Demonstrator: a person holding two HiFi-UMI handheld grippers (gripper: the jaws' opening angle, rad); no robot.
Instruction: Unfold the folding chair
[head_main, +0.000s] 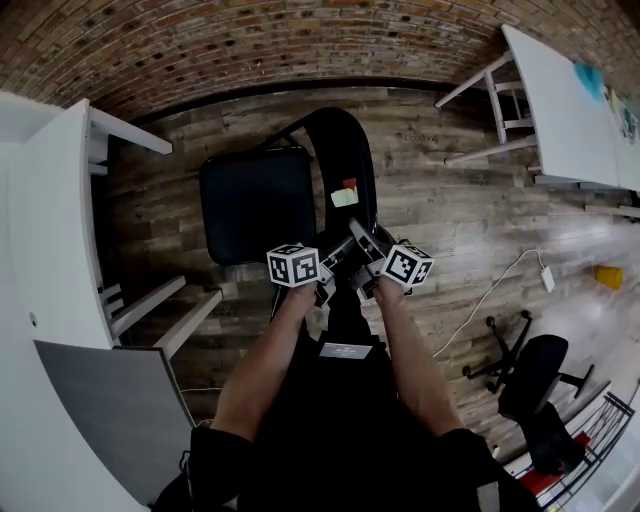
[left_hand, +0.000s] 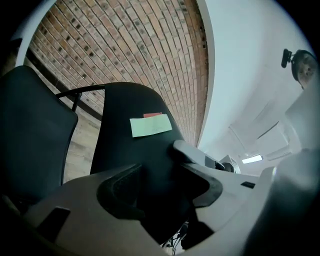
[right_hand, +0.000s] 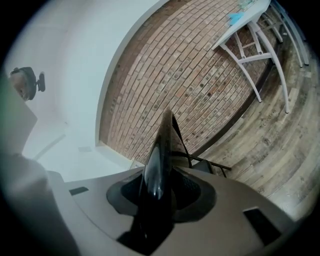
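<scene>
I have the folding chair (head_main: 300, 190) standing on the wooden floor (head_main: 450, 200), and I am working at its backrest (head_main: 340, 150). The seat (head_main: 257, 205) lies to the left of the backrest and looks swung out from it, so I judge the unfolding to be largely done, though I cannot tell whether the frame has locked.

Both tongs sit at the near edge of the backrest, below the green note (head_main: 344, 197) stuck on it. The right tongs (right_hand: 162, 192) are spread, with the thin glossy edge of the backrest standing between the pads and a gap showing at the side, so they are pinching nothing. The left tongs (left_hand: 165, 187) are spread wide against the broad black face of the backrest, and I see no pad pressing on it.

My worry is that nothing is gripping the backrest. If the frame is not fully open, it could sag back or tip. If I close on that slick plastic off-centre, the pads may skate off the edge. A hard push could also skid the legs across the floor toward the white bench (head_main: 45, 300), further left of the backrest
</scene>
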